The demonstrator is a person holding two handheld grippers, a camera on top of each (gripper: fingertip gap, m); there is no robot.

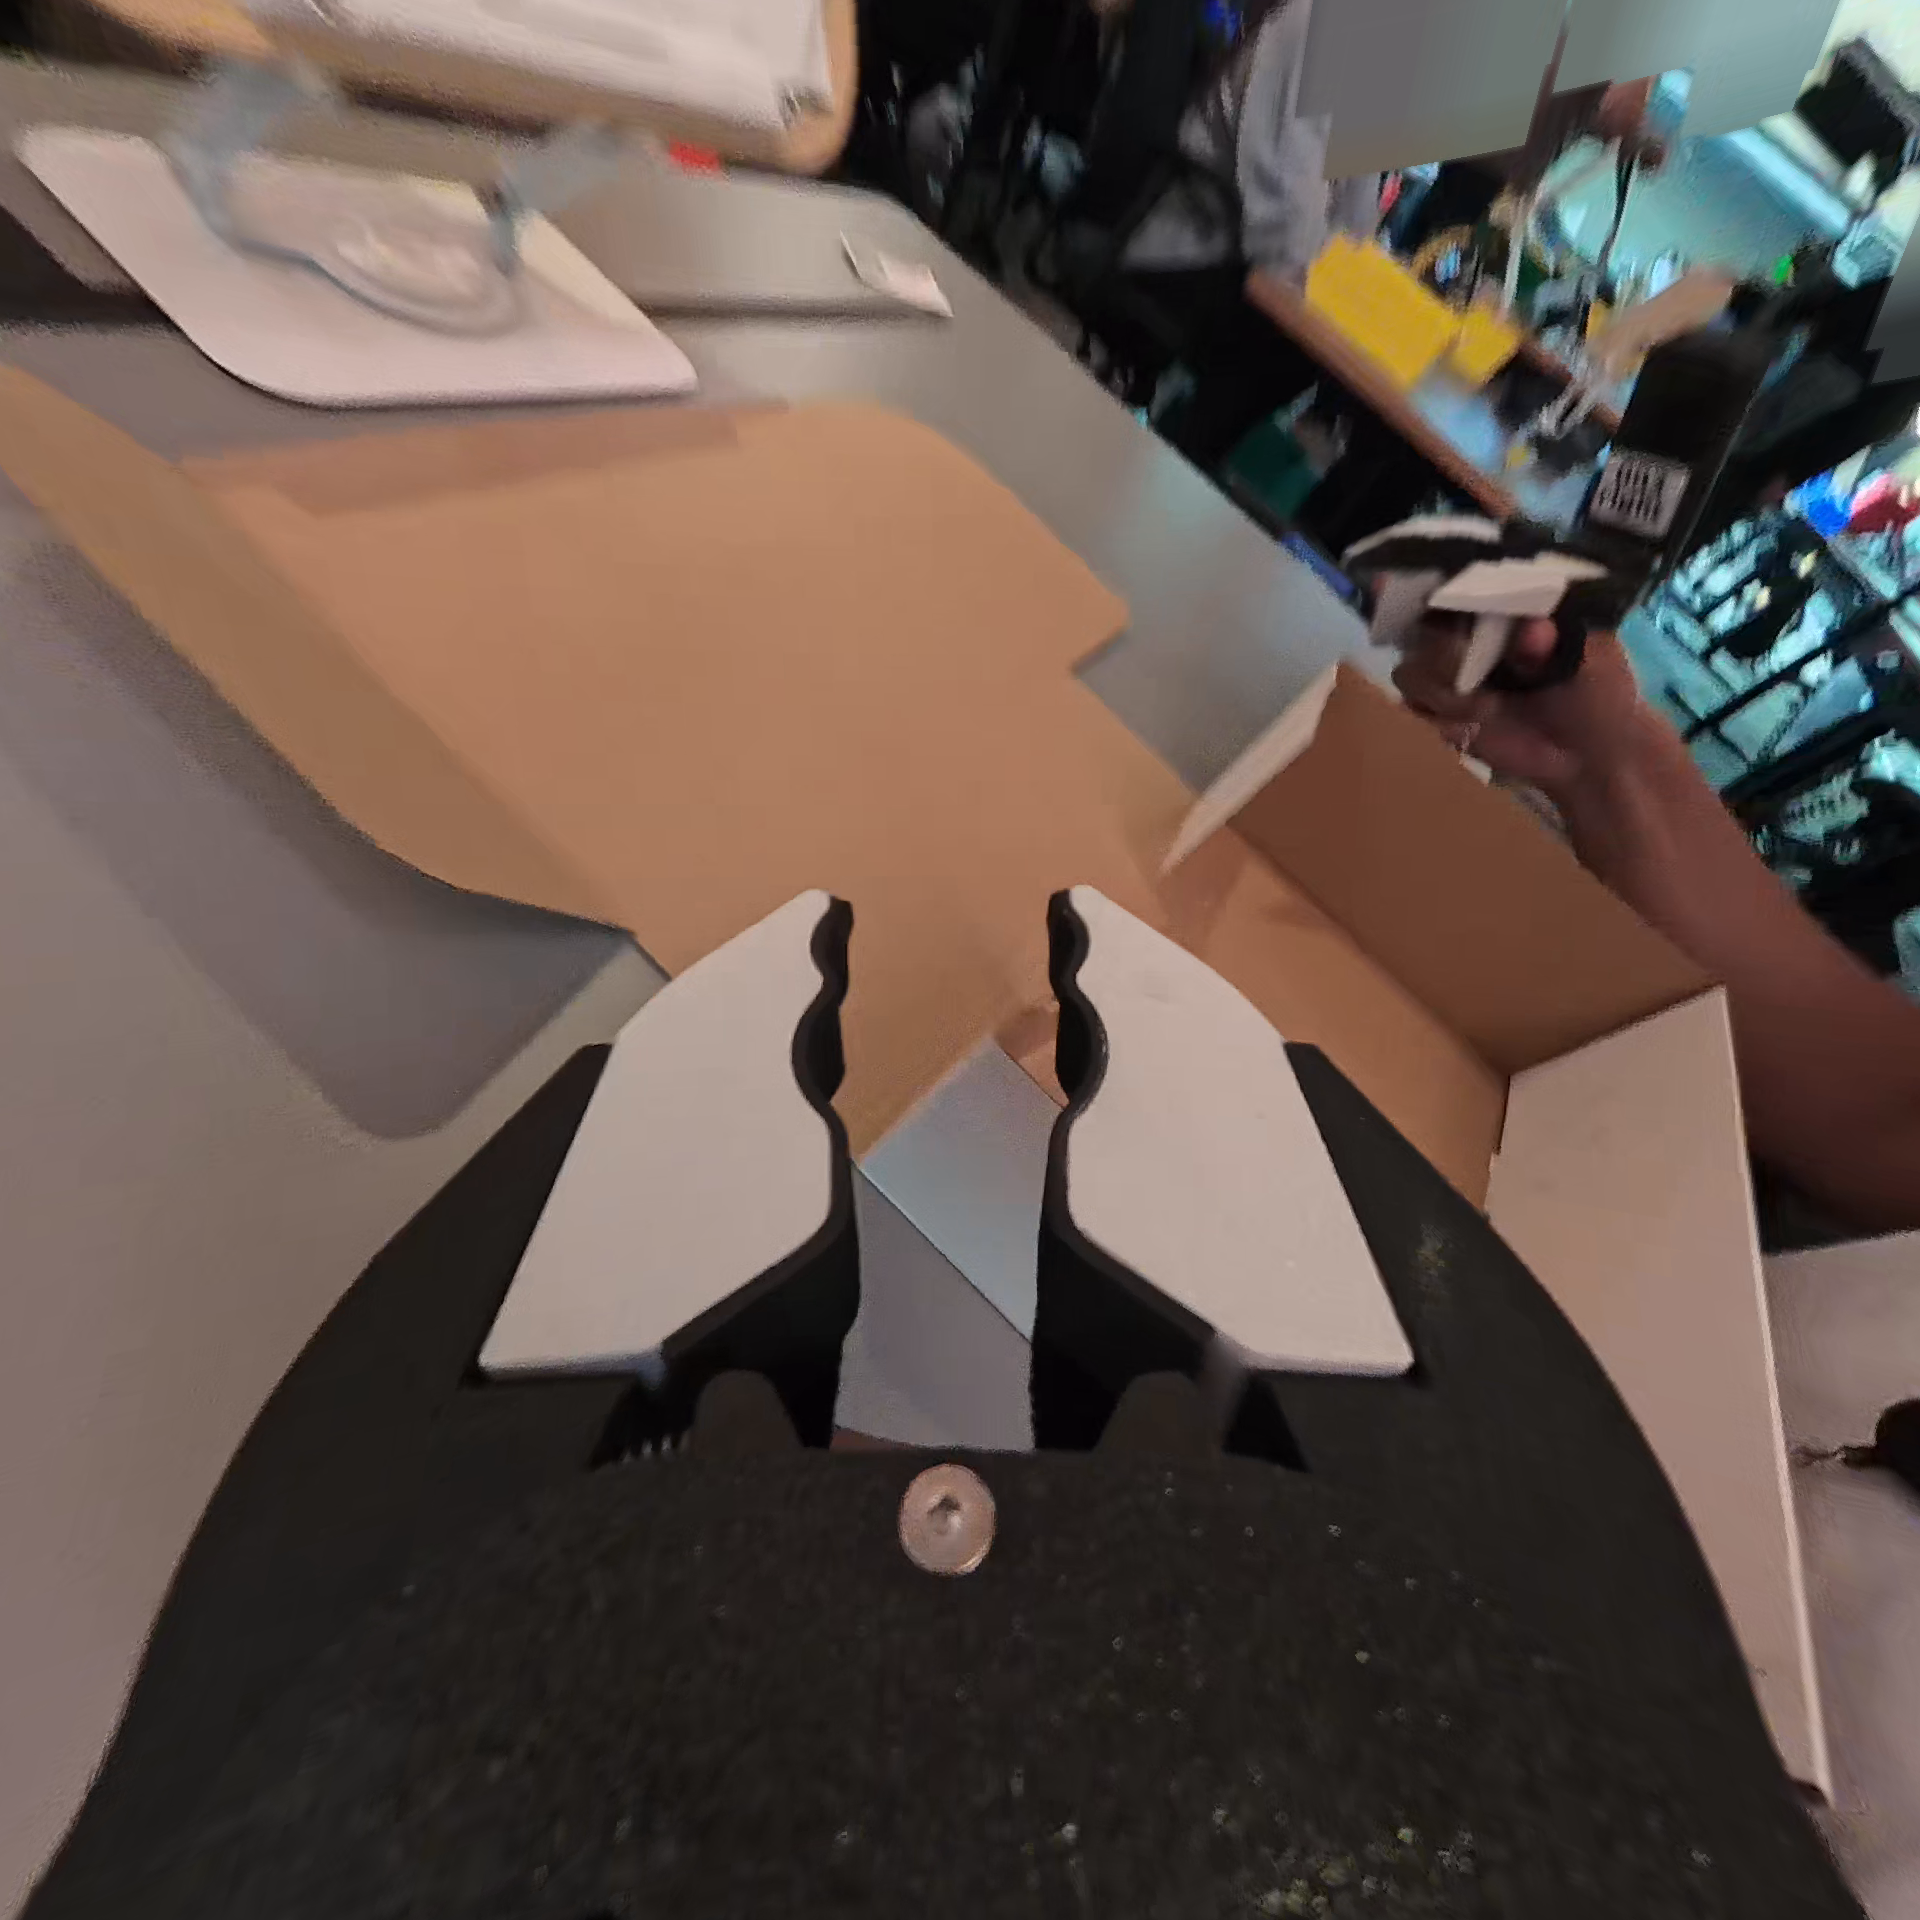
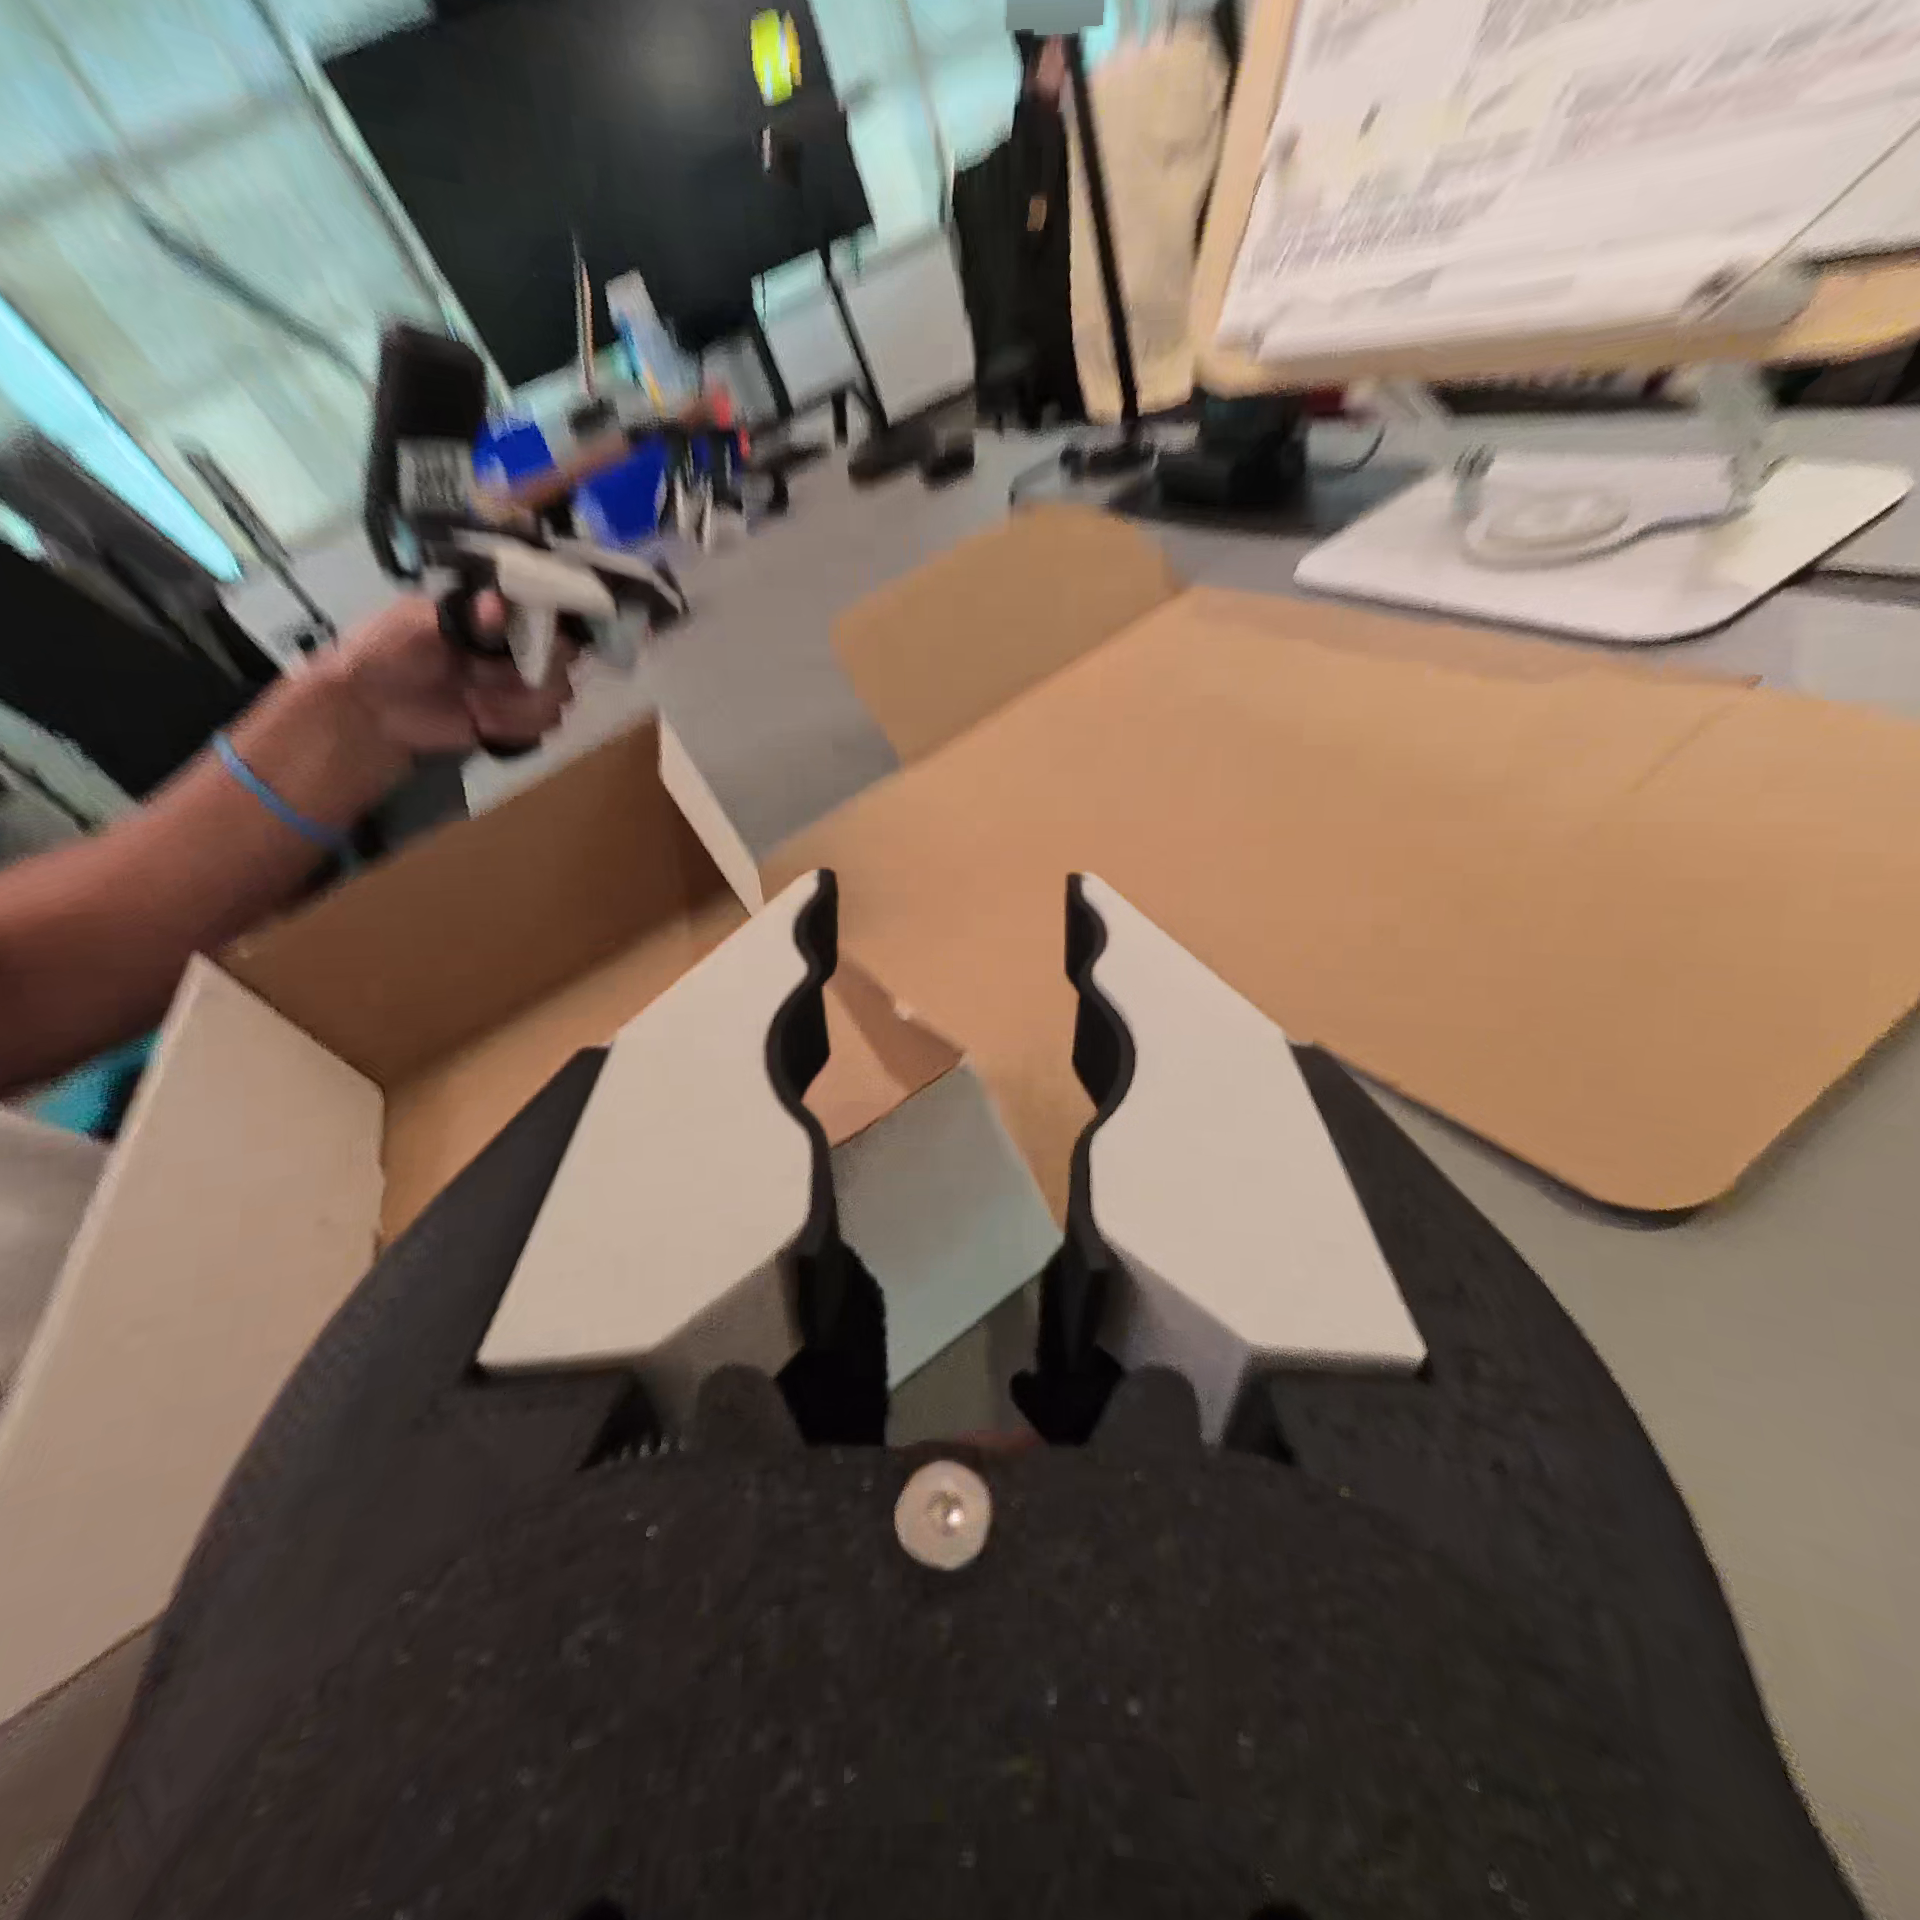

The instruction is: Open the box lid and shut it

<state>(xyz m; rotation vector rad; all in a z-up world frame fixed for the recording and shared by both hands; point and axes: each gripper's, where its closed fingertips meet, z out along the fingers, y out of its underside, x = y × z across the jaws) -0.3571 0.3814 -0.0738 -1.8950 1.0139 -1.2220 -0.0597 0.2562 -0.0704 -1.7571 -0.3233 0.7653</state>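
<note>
Lid point(image 1: 644, 644) lies fully open at 12 o'clock beyond box point(image 1: 1455, 883); left gripper point(image 1: 948, 904) and right gripper point(image 2: 948, 894) gape empty; next likely: grasp lid edge, fold shut.

Both views were evenly and fairly brightly lit, with soft indoor light from overhead and no hard glare. In the left wrist view the left gripper point(image 1: 948, 914) stood sharp in the foreground, while the table point(image 1: 208, 935) behind it, the white stand point(image 1: 364, 301) and the far shelves were smeared by motion blur. A soft shadow lay on the table beside the cardboard lid point(image 1: 675, 644). In the right wrist view the right gripper point(image 2: 948, 894) was crisp; the lid point(image 2: 1403, 883), the box point(image 2: 312, 1039) and the hand point(image 2: 436, 675) were softer, and the background streaked. Pale light came through windows at upper left. Straight edges bowed toward the frame borders in both, as wide lenses do.
</note>
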